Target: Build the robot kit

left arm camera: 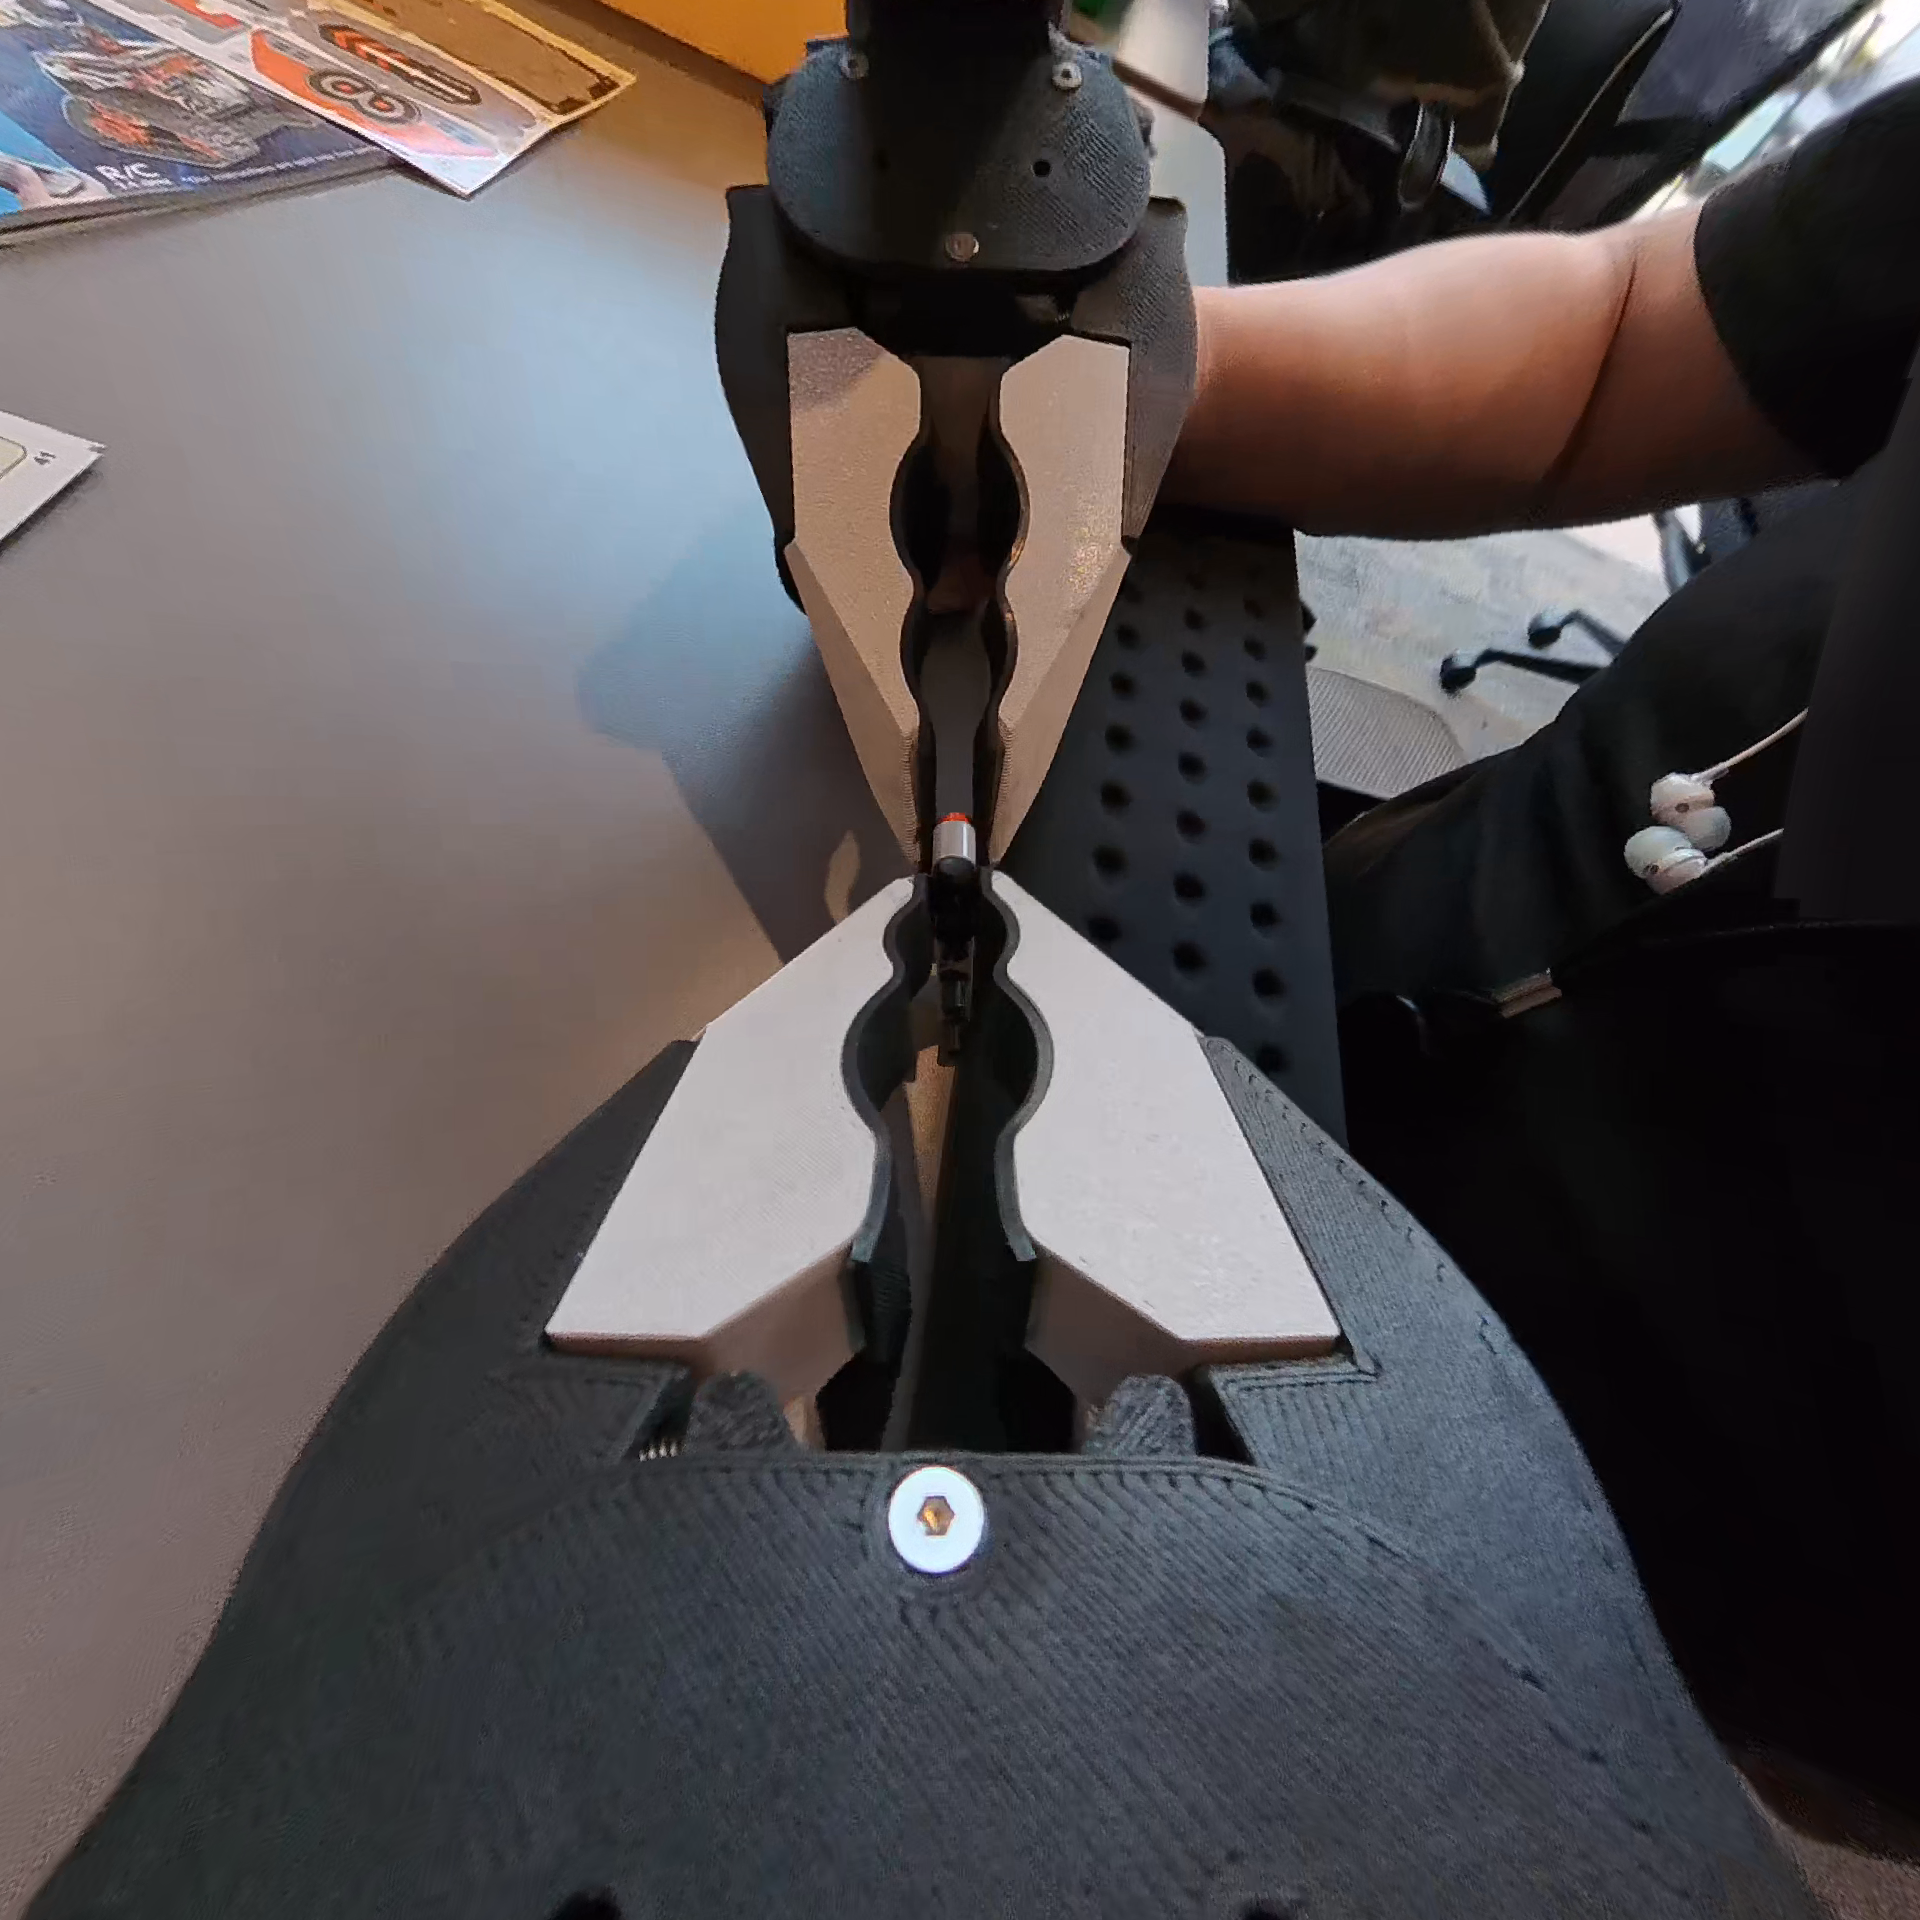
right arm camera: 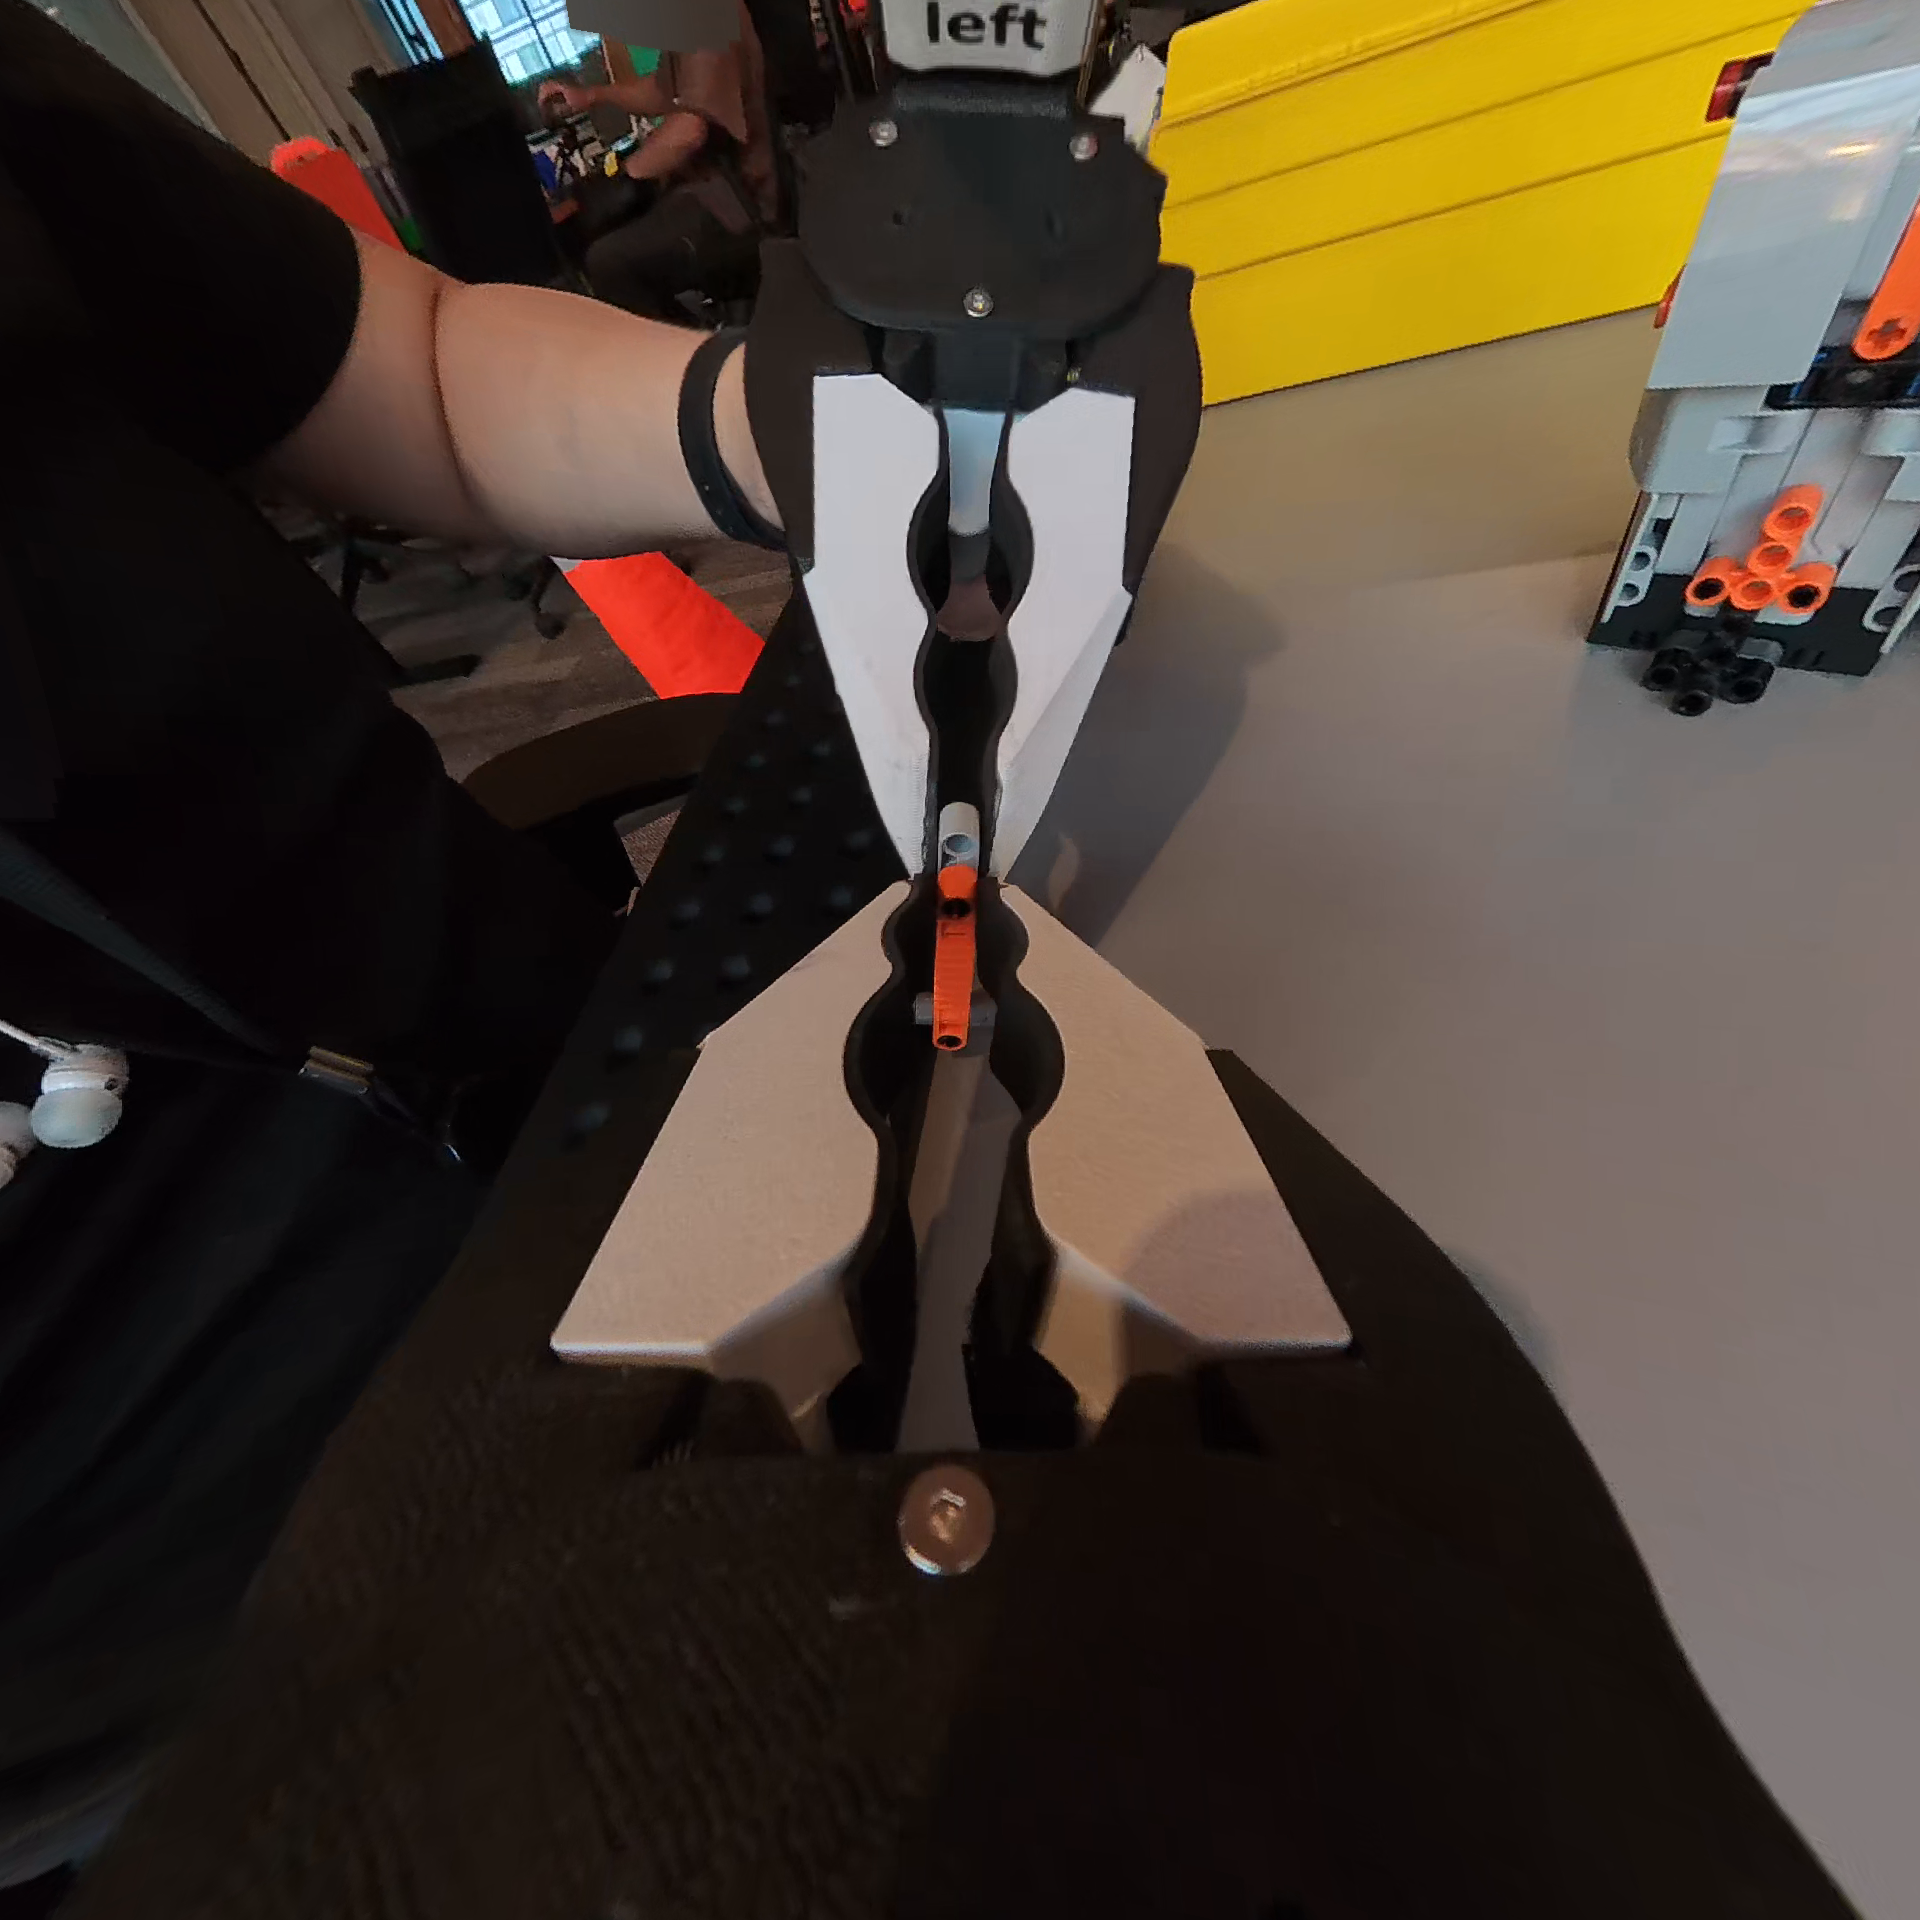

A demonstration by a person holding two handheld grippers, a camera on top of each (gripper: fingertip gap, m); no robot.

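Right wrist view looks down on a short orange plastic pin (right arm camera: 952, 971) with a hole at its front end. It is clamped between the closed tips of the right gripper (right arm camera: 954, 891), lying lengthwise in the finger gap. The orange pin's front end touches a small pale grey plastic tube (right arm camera: 958, 836), which is pinched in the closed tips of the left gripper (right arm camera: 957, 847). The two grippers meet tip to tip above the grey tabletop (right arm camera: 1455, 935).

Left wrist view shows the join from the other side. The grey tube (left arm camera: 954, 844) juts from the left gripper (left arm camera: 951, 885). A black stem (left arm camera: 948, 966), hidden in the right wrist view, runs back between its fingers. Only a sliver of orange shows inside the right gripper (left arm camera: 954, 831).

Only the right wrist view has the grey and orange brick-built model (right arm camera: 1766, 499) and the yellow box (right arm camera: 1434, 208). Only the left wrist view has the printed colour sheets (left arm camera: 260, 94). Both show a bare forearm (left arm camera: 1455, 384) and white earbuds (left arm camera: 1678, 831).
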